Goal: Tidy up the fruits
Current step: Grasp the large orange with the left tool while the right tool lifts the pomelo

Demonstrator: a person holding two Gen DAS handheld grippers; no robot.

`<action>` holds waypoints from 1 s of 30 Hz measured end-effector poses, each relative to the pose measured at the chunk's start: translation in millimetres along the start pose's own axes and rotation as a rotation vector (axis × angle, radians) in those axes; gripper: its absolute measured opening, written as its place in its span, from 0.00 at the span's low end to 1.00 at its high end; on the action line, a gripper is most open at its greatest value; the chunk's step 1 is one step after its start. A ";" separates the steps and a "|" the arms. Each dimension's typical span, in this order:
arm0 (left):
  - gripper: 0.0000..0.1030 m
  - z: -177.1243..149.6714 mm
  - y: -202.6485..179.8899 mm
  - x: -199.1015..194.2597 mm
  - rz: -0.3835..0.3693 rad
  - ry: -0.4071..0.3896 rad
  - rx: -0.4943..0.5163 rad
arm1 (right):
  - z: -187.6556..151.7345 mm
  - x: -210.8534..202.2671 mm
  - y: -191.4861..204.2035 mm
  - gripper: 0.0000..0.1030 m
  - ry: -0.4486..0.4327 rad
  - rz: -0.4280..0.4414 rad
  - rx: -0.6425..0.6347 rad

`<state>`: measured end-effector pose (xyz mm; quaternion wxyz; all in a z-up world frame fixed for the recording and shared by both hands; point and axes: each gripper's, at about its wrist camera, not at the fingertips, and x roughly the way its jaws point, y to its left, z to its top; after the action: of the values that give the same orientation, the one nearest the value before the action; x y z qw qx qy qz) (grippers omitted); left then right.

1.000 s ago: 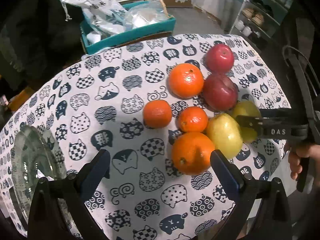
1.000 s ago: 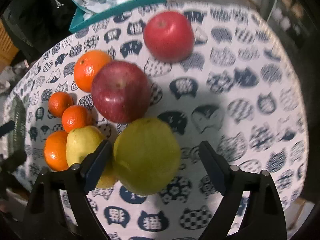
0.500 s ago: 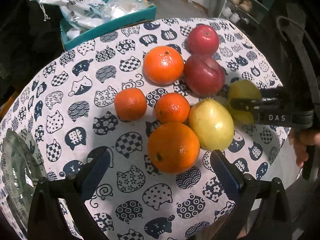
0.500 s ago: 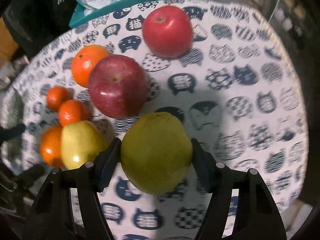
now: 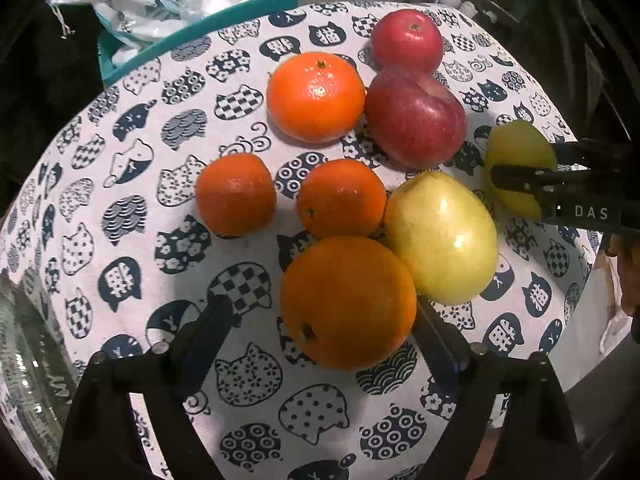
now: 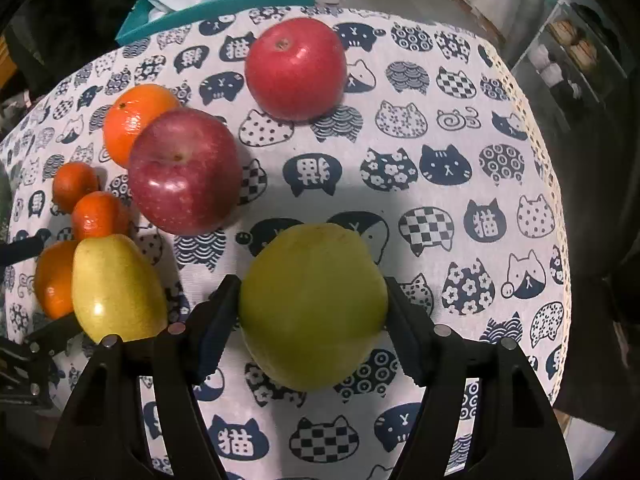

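Between the left tongs (image 5: 320,320), in the left wrist view, we see a large orange (image 5: 347,302) resting on the cat-print surface (image 5: 120,208); the jaws are closing around it, the right one beside its skin, the left one apart. From the right wrist view, the right tongs (image 6: 312,312) pinch a green pear (image 6: 313,304), their jaws easing open, beside a yellow pear (image 6: 118,288).

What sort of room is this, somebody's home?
Probably a home. A round table wears a cat-print tablecloth with loose fruit on it, a teal box of plastic bags sits behind it, and shelves stand nearby.
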<state>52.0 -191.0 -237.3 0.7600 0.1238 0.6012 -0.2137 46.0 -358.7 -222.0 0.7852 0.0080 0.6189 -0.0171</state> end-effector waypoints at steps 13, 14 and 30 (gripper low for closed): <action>0.62 0.5 -8.3 -1.2 -0.023 -0.022 0.031 | -3.6 2.2 4.5 0.70 -0.033 -0.024 -0.044; 0.62 0.5 -7.0 -4.0 -0.020 -0.030 0.028 | -4.4 1.1 4.2 0.70 -0.040 -0.025 -0.045; 0.62 -3.4 8.3 -74.5 -0.008 -0.184 -0.004 | 0.0 -71.7 30.1 0.70 -0.245 0.001 -0.069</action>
<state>39.2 -169.0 -166.7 0.8114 0.0994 0.5297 -0.2261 30.4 -327.4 -152.5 0.8547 -0.0209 0.5186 0.0041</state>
